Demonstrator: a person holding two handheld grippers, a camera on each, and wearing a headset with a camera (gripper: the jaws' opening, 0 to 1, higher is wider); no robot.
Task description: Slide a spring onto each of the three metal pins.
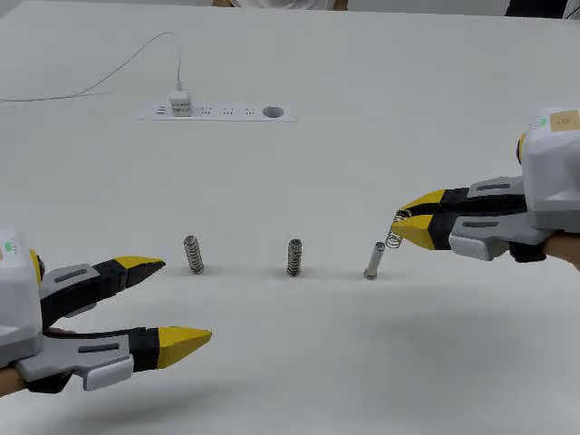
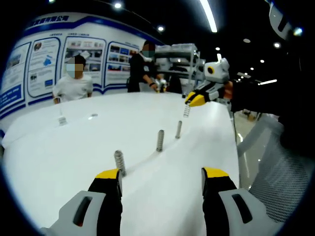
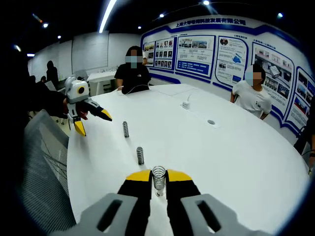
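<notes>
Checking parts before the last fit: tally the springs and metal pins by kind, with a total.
Springs: 3 (two on pins, one in the right gripper)
Metal pins: 3 (one bare)
Total: 6

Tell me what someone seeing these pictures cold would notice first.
The right gripper, at the right of the head view, is shut on a spring held close by the top of the bare pin. On the white table the middle pin and left pin already wear springs. The left gripper hangs open at the near left.
</notes>
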